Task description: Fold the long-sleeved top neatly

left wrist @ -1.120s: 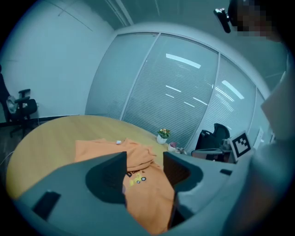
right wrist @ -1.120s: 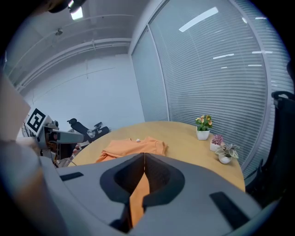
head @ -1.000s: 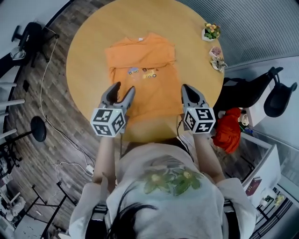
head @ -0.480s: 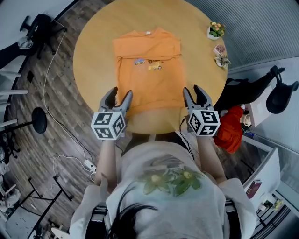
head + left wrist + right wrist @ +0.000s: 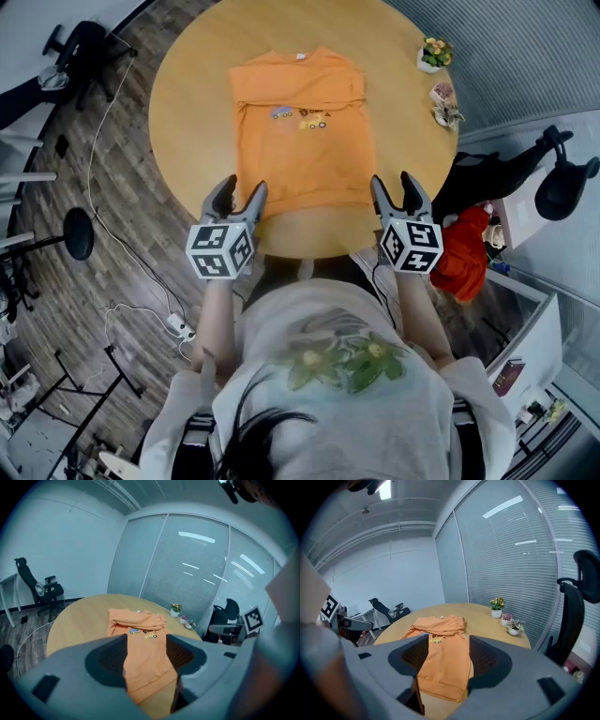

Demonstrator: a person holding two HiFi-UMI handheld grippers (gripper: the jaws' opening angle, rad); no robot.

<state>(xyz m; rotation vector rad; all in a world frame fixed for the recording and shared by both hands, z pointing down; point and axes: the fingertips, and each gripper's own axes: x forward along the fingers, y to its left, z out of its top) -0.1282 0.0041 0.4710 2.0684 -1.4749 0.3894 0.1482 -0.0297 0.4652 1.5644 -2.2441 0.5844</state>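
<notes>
Left tool released, right tool just opening, empty; if I pinch the top's hem unevenly by the worktop's near edge, the fold skews.

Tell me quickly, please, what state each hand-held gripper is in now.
Left hand-held gripper: open, empty.
Right hand-held gripper: jaws just opened, nothing between them.

Legible wording: none. Long-sleeved top, orange: small chest print of coloured toy vehicles with what look like letters, too small and blurred to read; white neck label, unreadable. Left gripper and right gripper: black-and-white square code markers on each cube, patterns only, without letters or digits.
</notes>
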